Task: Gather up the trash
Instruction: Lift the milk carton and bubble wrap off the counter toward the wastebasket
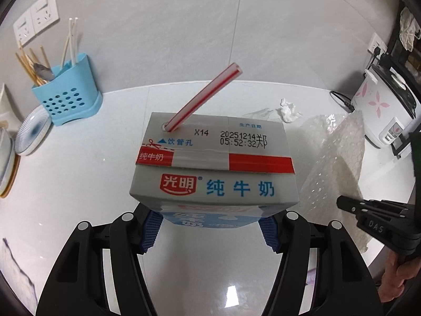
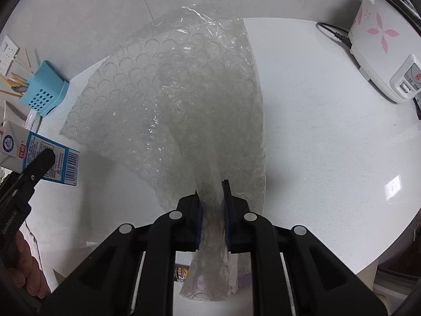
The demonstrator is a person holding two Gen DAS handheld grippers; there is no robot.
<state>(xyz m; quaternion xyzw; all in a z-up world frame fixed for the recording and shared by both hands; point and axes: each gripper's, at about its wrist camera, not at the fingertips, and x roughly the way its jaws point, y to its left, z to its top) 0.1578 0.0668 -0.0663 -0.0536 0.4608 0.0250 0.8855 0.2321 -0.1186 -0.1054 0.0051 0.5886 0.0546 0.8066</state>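
My left gripper [image 1: 210, 226] is shut on a grey and blue milk carton [image 1: 210, 163] with a red-striped straw [image 1: 205, 97] in its top, held above the white counter. The carton also shows in the right wrist view [image 2: 39, 155] at the left edge. My right gripper [image 2: 211, 205] is shut on a sheet of clear bubble wrap [image 2: 184, 100], which fans out ahead of it over the counter. The bubble wrap shows in the left wrist view [image 1: 336, 152] at the right, with the right gripper's body behind it. A crumpled white tissue [image 1: 288, 109] lies on the counter near the wall.
A blue cutlery holder [image 1: 68, 97] with chopsticks stands at the back left beside stacked plates [image 1: 31, 131]. A white rice cooker [image 2: 381, 42] with its cord stands at the right. Wall sockets [image 1: 36, 18] are on the tiled wall. The counter's front edge [image 2: 368, 260] curves at the lower right.
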